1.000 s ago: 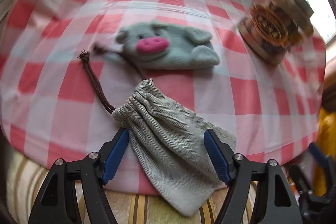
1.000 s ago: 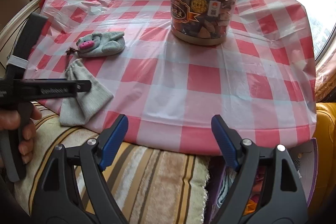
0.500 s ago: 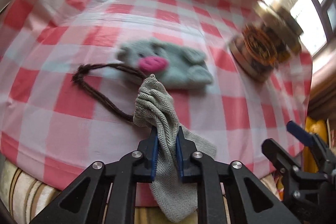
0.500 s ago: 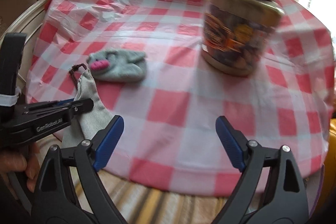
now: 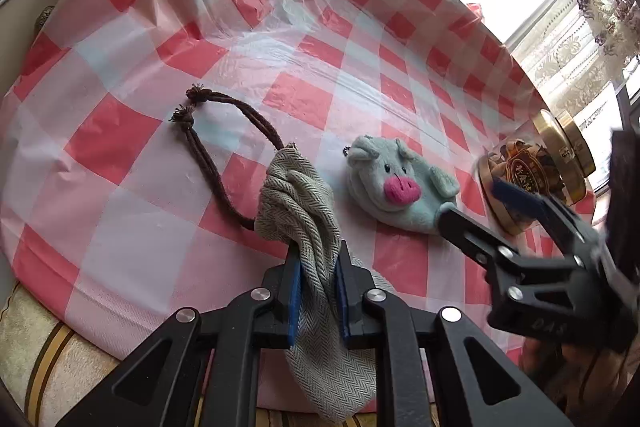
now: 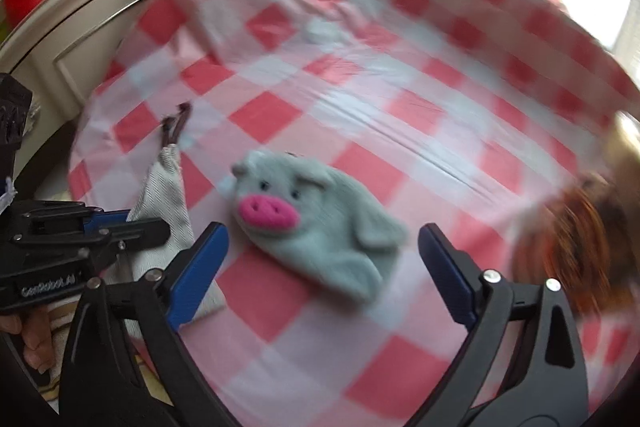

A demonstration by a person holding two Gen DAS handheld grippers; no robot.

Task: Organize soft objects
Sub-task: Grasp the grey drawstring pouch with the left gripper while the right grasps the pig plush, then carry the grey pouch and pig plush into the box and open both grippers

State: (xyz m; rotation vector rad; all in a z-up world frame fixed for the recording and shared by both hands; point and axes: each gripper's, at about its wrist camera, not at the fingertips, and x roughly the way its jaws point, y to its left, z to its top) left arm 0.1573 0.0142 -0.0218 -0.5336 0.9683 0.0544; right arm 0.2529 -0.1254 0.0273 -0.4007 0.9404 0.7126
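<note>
A grey herringbone drawstring pouch [image 5: 298,203] lies on the red-and-white checked tablecloth [image 5: 132,163], its brown cord [image 5: 224,131] looped off to the left. My left gripper [image 5: 318,267] is shut on the pouch's middle, bunching the cloth. A grey plush pig with a pink snout [image 5: 394,183] lies just right of it. In the right wrist view the pig [image 6: 316,223] lies just ahead of my right gripper [image 6: 322,251], whose jaws are opening wide with nothing pressed between them. The pouch [image 6: 164,195] and the left gripper [image 6: 116,223] show at that view's left.
A gold-lidded jar of snacks [image 5: 532,171] stands at the table's right side. The table's near edge overhangs a striped cushion [image 5: 44,355]. A cream cabinet [image 6: 80,39] stands behind the table on the left. A hand [image 6: 32,339] holds the left gripper's handle.
The left gripper closed on the pouch and lifted its neck, dragging the cord. The right gripper swung left from the jar to the pig, its jaws spreading wider.
</note>
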